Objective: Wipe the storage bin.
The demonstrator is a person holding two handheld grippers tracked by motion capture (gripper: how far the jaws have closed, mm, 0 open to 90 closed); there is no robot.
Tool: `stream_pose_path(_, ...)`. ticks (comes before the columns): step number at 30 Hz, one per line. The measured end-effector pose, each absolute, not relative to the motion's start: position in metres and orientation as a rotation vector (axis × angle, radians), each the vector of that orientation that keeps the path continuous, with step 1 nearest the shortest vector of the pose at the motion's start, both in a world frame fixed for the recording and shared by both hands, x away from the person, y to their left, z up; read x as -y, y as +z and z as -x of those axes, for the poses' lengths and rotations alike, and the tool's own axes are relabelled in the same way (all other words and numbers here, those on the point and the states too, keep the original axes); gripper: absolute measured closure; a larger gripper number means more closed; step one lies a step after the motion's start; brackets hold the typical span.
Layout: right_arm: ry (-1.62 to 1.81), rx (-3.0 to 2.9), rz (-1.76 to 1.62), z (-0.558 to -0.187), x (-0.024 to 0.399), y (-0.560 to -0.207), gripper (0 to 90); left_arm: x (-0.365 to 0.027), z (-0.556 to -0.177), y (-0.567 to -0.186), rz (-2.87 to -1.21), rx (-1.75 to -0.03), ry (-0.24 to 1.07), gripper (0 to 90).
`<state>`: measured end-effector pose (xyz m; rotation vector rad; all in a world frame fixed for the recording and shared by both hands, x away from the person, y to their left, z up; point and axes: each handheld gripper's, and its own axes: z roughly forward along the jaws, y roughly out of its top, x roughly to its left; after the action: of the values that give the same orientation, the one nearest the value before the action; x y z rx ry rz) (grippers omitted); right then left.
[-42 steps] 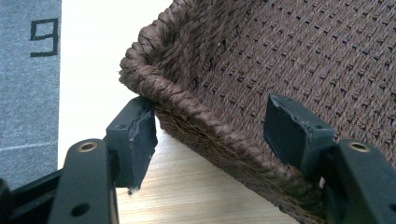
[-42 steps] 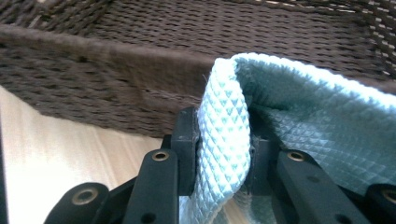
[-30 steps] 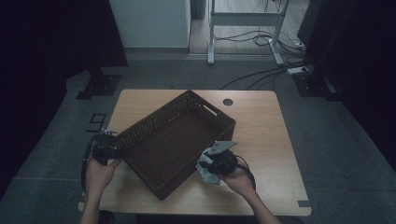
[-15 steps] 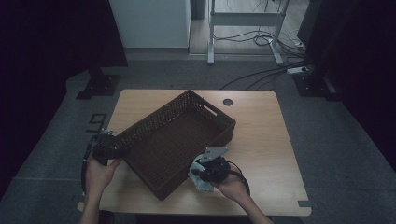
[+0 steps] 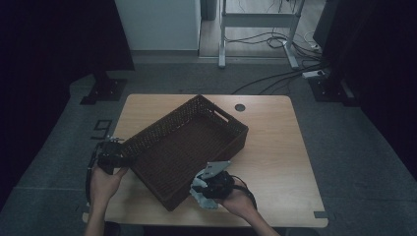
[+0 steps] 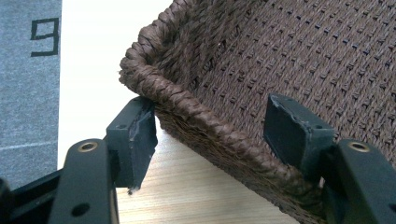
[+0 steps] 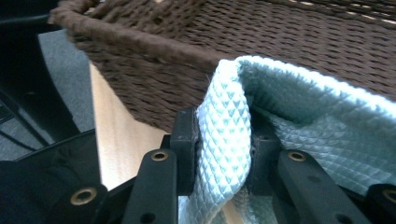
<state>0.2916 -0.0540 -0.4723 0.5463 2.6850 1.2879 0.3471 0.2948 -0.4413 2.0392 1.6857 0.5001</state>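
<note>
A dark brown woven basket [image 5: 147,136] lies diagonally on the wooden table [image 5: 275,147]. My left gripper [image 5: 115,156] is at the basket's left corner. In the left gripper view its jaws straddle the braided rim [image 6: 187,112], one pad [image 6: 135,140] outside and the other inside against the wall, so this gripper [image 6: 210,135] is shut on the rim. My right gripper [image 5: 212,184] sits by the basket's near corner, shut on a light blue waffle cloth [image 5: 200,195]. In the right gripper view a fold of the cloth [image 7: 327,116] is pinched between the pads of the gripper [image 7: 224,126], just in front of the basket wall [image 7: 154,88].
A round cable hole [image 5: 239,107] sits near the table's far edge. A floor mark reading 9 [image 5: 101,129] lies left of the table. A metal desk frame [image 5: 255,29] and cables [image 5: 275,78] are on the floor behind. Bare tabletop lies to the basket's right.
My right hand has carried the cloth left and toward me, along the basket's near wall to its near corner. The left hand and the basket have not moved.
</note>
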Motion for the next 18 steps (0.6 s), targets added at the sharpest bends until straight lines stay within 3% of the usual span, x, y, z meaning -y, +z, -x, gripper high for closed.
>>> stream_pose_path(18,1.304,-2.747,-0.405,-0.273,0.025,-0.472,68.6,-0.295,-0.347,-0.441,-2.039,-1.687,0.500,34.9)
